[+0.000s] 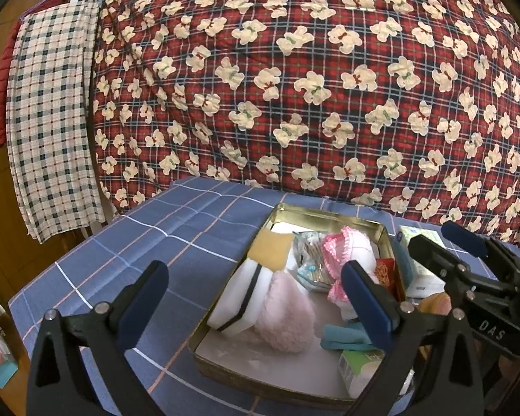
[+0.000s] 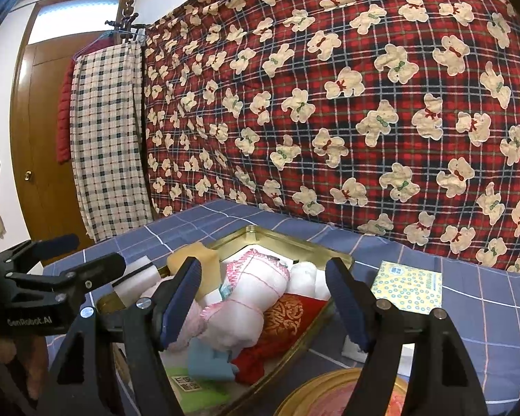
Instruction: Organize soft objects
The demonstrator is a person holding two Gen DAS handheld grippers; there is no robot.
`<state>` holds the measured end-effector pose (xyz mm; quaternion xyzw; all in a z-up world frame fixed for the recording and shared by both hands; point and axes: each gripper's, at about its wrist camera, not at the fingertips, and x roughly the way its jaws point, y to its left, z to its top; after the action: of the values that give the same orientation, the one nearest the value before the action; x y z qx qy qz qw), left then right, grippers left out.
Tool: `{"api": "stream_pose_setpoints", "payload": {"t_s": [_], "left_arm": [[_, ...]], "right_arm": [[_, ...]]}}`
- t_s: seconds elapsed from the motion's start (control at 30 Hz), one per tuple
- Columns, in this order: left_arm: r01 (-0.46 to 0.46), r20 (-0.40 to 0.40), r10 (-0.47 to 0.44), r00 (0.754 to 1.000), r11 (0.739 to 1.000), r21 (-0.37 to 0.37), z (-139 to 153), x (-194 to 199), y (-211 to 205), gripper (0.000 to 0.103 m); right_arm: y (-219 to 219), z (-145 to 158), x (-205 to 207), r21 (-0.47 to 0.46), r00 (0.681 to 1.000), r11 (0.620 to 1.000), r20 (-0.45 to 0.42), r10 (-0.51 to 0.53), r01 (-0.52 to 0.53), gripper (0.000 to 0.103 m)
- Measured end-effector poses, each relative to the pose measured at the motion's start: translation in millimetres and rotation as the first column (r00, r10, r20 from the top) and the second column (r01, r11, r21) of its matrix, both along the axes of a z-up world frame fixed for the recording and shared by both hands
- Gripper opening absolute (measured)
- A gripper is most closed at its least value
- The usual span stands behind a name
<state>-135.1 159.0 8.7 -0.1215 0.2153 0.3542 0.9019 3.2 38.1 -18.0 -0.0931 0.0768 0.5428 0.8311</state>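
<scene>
Blue checked tablecloth (image 1: 176, 228) — bear-print quilt (image 1: 312, 79) behind

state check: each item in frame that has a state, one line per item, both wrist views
left gripper: open, nothing between its fingers
right gripper: open, above the tin, holding nothing
gold tin: lid off, filled with soft items
round lid: off, lying on the table by the tin
tissue pack: on the table outside the tin, wrapper closed
door: closed

A tin (image 1: 329, 216) sits on the table (image 1: 176, 239) toward its right edge, with sponges (image 1: 241, 298), a fluffy pad (image 1: 287, 315) and a knitted piece (image 1: 343, 246) inside. A tissue pack (image 2: 407, 289) lies just right of the tin. A bedspread (image 1: 312, 79) hangs behind the table's far edge.
</scene>
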Motion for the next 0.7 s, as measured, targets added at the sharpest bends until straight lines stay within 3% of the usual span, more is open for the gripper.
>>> {"api": "stream_pose_setpoints", "payload": {"t_s": [0.7], "left_arm": [[-0.006,-0.008,0.006,1.000,1.000,0.000,-3.2,-1.5,-0.3,0.102]], "right_arm": [[-5.5,5.2,4.4,0.030,1.000,0.999,-0.014,-0.018,0.018,0.076]]}}
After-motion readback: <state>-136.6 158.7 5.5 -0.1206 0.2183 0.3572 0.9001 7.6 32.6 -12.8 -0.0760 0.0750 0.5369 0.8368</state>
